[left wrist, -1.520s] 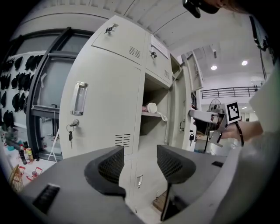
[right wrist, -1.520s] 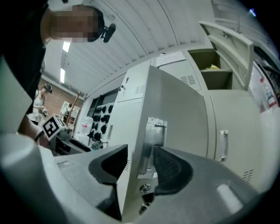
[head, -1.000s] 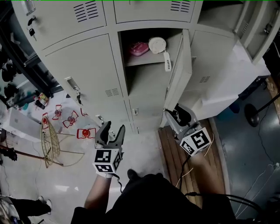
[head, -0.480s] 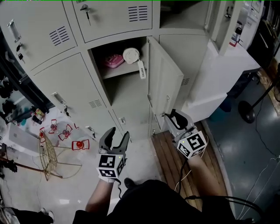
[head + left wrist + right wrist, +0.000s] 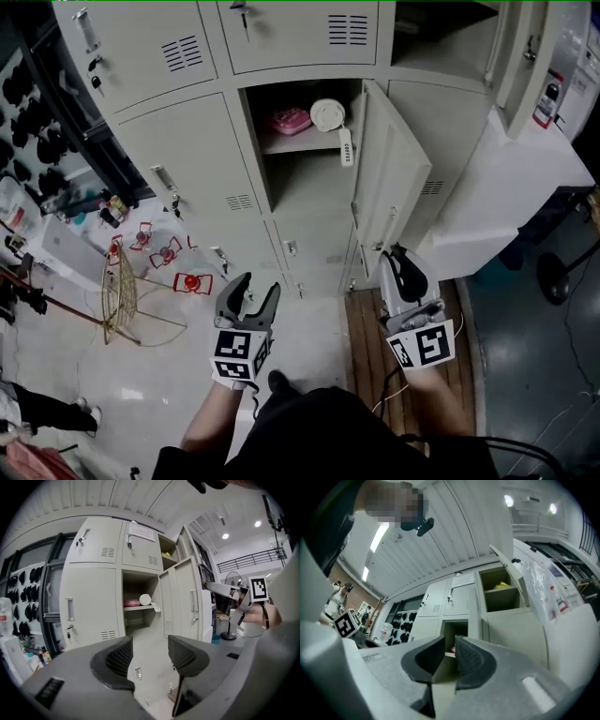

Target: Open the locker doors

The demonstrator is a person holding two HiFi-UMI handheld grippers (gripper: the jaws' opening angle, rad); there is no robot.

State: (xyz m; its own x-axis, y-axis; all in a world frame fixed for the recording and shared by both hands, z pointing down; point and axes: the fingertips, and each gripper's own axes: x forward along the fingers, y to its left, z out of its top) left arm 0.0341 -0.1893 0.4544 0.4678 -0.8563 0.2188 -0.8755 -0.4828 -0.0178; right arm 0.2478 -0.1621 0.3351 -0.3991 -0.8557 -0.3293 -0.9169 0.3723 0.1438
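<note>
Since a second ago the right gripper (image 5: 401, 258) has come away from the lower edge of the locker door (image 5: 394, 178) and now sits just below and beside that door's bottom corner, apart from it, while the door stands swung out to the right. Its fingers (image 5: 471, 660) are closing, with only a narrow slit left between them; through the slit the right gripper view shows the lockers further back, and nothing is pinched. The left gripper (image 5: 258, 284) hangs low in front of the lockers, over the pale floor (image 5: 309, 328), with its fingers (image 5: 117, 660) spread wide and nothing between them; the left gripper view looks past them at the open compartment (image 5: 305, 187). Inside it, a shelf (image 5: 295, 143) carries a pink box (image 5: 291, 119) and, just beside it, a white round thing (image 5: 330, 114), and a white tag (image 5: 345, 147) hangs down over the shelf's front edge. Left of the open compartment, the neighbouring door (image 5: 192, 155) is shut, with a handle (image 5: 162, 178) and keys (image 5: 174, 202) dangling under it. The two doors above, each with a vent, are shut as well. At the top right another compartment stands open, its door (image 5: 520, 47) swung out. Below the right gripper lies a wooden board (image 5: 367, 328) on the floor, and to the far left a wire frame (image 5: 117, 291) stands near some small red pieces (image 5: 192, 281).
</note>
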